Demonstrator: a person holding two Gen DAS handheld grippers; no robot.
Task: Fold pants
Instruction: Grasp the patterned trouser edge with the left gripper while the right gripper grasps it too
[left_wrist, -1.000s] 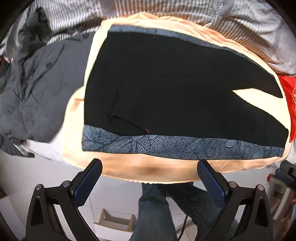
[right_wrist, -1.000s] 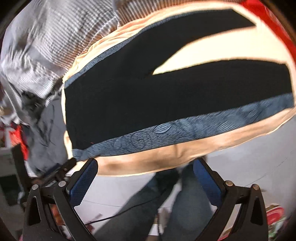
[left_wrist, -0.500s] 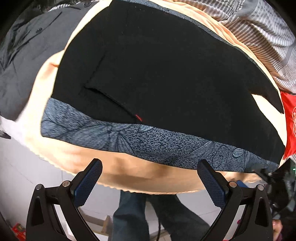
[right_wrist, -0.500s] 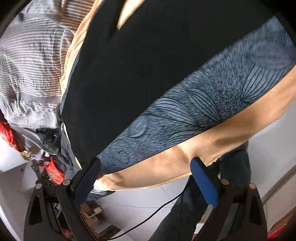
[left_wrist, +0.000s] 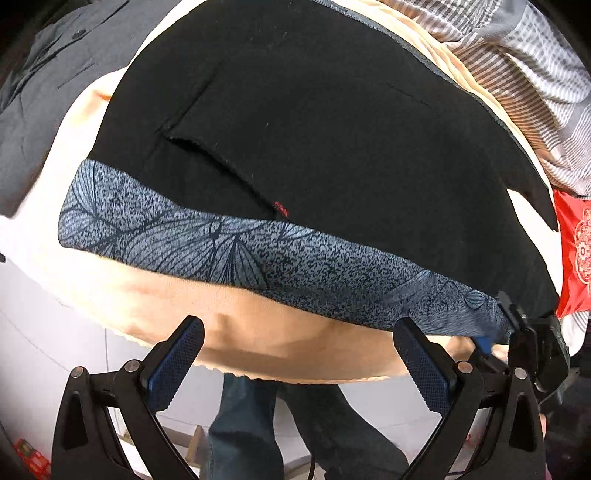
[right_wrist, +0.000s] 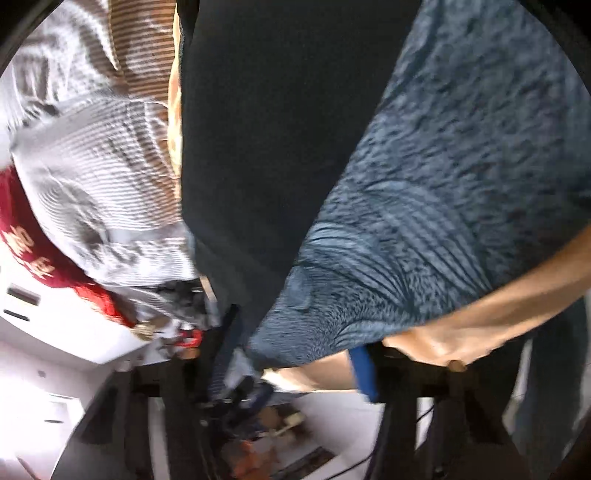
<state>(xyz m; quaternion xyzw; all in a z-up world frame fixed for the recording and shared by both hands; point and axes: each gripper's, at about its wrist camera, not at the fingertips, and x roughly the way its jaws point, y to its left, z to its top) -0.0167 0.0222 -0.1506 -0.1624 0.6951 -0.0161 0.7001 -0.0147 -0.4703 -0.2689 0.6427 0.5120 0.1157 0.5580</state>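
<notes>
Black pants with a blue patterned side band lie spread flat on a peach-covered bed, beside grey clothing and a striped sheet. The left gripper hangs released above the near edge, jaws wide, gripping nothing. The right gripper, its jaws just closing, is at the band's hem corner; blur hides whether it is clamped.

— Any writing you can read?
— Only pale characters on the red cloth, at nine o'clock in the right wrist view, too blurred to make out. The black pants show no readable label.
</notes>
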